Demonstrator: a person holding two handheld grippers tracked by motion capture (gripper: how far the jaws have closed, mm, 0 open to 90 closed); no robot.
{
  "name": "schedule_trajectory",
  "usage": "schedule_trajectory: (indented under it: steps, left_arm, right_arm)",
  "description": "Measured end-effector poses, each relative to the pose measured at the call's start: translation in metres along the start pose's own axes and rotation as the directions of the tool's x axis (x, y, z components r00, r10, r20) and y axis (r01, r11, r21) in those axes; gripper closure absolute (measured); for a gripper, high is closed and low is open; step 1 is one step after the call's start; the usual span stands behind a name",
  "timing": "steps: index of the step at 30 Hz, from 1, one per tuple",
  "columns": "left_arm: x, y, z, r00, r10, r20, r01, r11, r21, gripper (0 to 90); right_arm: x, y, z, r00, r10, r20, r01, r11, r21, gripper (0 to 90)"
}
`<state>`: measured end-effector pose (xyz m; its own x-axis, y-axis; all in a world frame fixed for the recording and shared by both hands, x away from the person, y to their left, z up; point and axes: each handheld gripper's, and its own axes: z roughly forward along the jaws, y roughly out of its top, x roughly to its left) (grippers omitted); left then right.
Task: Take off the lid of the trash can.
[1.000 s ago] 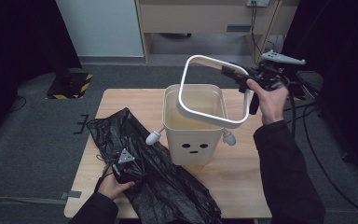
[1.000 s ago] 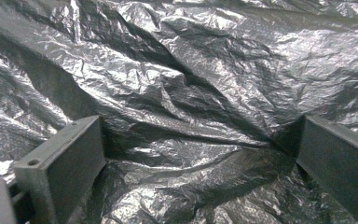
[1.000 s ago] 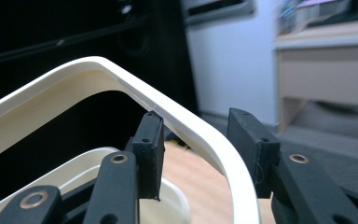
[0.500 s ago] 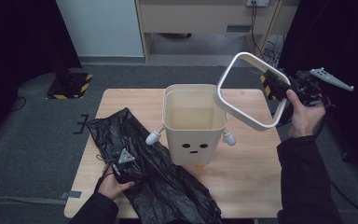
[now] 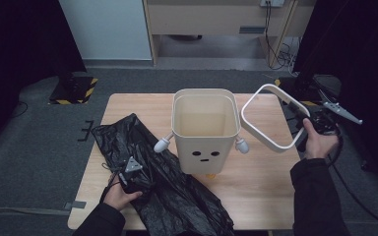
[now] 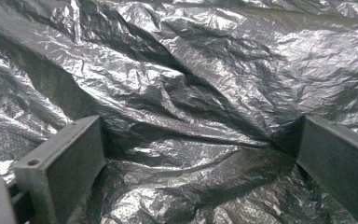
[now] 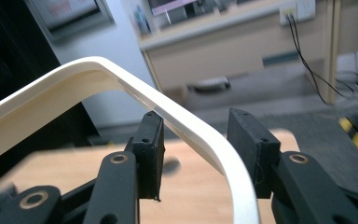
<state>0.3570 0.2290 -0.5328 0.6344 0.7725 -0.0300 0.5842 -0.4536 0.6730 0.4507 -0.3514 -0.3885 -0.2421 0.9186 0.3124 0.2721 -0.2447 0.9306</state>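
Cream plastic rim ring [image 5: 270,118], lifted off the bin [image 5: 205,130], sits gripped in your right gripper [image 7: 193,154] beside the table's right edge. Your left gripper [image 6: 200,154] rests open-jawed on the black bag [image 5: 152,182]. Next, set the ring down clear, then pinch the bag.

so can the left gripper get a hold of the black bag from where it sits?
Probably yes. The left gripper rests on the black bag, open jaws straddling a crumpled fold, nothing in between; closing should pinch it.
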Motion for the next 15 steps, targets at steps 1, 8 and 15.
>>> schedule_trajectory:
  steps: [1, 8, 15]
  left_arm:
    - [0.0, 0.0, 0.0, 1.0, 0.0, 0.0, 0.0, 1.0, -0.001, 0.3]
    - [0.0, 0.0, 0.0, 1.0, 0.008, -0.002, -0.008, 1.0, 0.004, 0.3]
    - [-0.001, 0.0, 0.0, 0.9999, 0.013, -0.006, -0.013, 0.9999, 0.005, 0.3]
  right_arm:
    - [-0.001, -0.007, 0.002, 0.9999, -0.016, 0.006, 0.016, 0.9995, 0.027, 56.9]
    - [-0.013, -0.055, 0.016, 0.997, -0.074, 0.023, 0.067, 0.9733, 0.219, 60.1]
    - [-0.026, -0.079, 0.017, 0.9871, -0.151, 0.054, 0.124, 0.9347, 0.333, 58.2]
